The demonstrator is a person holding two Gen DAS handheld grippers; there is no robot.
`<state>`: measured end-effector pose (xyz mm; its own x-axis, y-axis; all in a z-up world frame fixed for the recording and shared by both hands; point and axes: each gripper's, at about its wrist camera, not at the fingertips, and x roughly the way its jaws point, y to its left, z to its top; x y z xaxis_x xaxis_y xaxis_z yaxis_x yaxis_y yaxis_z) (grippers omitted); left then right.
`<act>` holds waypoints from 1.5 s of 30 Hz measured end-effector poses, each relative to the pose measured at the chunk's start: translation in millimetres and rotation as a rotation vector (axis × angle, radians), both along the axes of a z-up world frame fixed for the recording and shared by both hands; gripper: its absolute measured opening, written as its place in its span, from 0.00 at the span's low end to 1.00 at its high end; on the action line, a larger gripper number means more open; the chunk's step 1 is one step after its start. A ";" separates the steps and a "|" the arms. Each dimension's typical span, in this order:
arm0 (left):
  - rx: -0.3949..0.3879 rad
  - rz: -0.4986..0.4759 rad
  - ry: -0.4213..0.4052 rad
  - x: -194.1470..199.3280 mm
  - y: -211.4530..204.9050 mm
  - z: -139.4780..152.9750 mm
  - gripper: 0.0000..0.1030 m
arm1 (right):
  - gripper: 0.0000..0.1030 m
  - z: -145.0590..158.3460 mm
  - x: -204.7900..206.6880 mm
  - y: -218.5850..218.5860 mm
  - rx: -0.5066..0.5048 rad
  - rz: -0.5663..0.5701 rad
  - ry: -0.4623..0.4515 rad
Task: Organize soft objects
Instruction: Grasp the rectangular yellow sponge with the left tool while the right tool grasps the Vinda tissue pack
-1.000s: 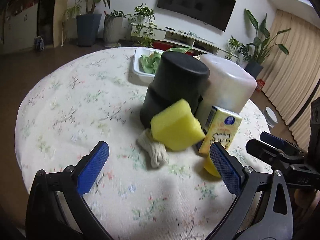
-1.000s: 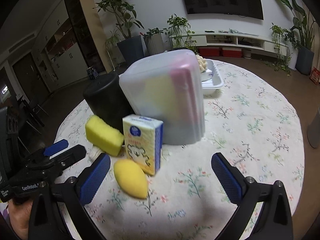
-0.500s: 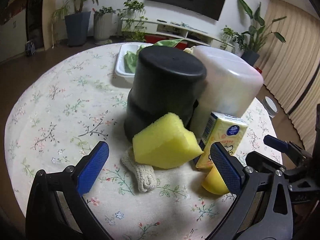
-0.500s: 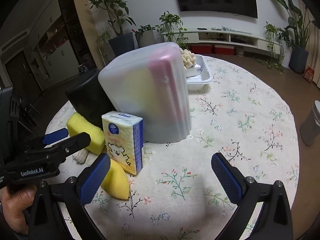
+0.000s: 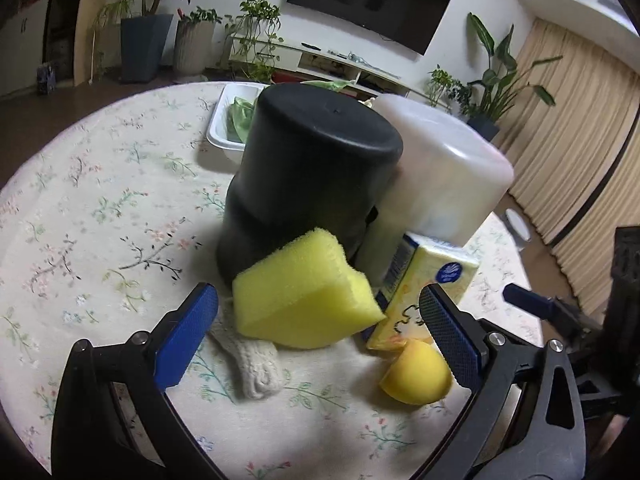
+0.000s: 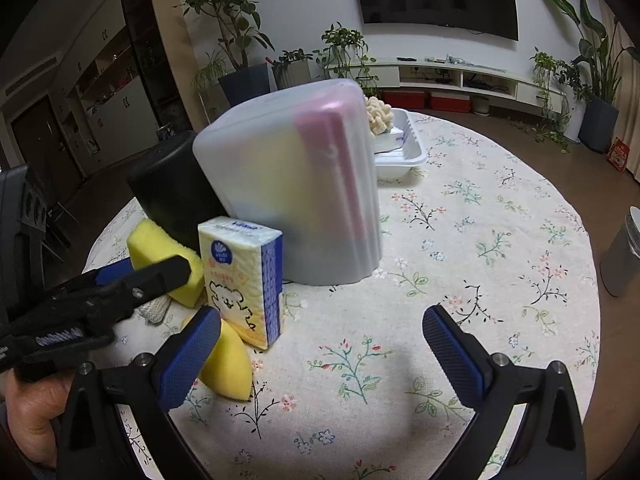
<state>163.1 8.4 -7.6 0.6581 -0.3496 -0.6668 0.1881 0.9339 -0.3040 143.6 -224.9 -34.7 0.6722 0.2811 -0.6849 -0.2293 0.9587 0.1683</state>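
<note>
Sponges (image 5: 306,292), two yellow (one egg-shaped (image 5: 416,372))

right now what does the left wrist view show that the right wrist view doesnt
Only the left wrist view: green leafy stuff in the white plastic tray.
Only the right wrist view: a cream knobbly object in that tray, and a person's hand.
Both: black upturned container, frosted plastic container, yellow block sponge, tissue pack.

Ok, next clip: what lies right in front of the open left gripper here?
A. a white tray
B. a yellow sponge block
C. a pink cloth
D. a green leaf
B: the yellow sponge block sits between the spread fingers of the left gripper, leaning on the black container.
</note>
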 end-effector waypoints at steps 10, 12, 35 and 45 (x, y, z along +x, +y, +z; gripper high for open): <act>0.050 0.000 0.005 0.7 -9.6 -2.2 0.78 | 1.00 -1.5 1.6 -3.4 -0.013 -0.026 0.006; 0.051 0.000 -0.002 1.1 -7.8 -1.4 0.73 | 1.00 -0.9 1.4 -3.6 -0.016 -0.026 0.004; 0.035 0.055 -0.058 -11.0 14.4 0.3 0.57 | 1.00 -6.5 29.9 27.8 0.031 0.015 0.064; -0.048 0.070 -0.008 -10.1 28.9 -8.5 0.47 | 0.85 -14.2 40.3 38.9 0.099 0.074 0.104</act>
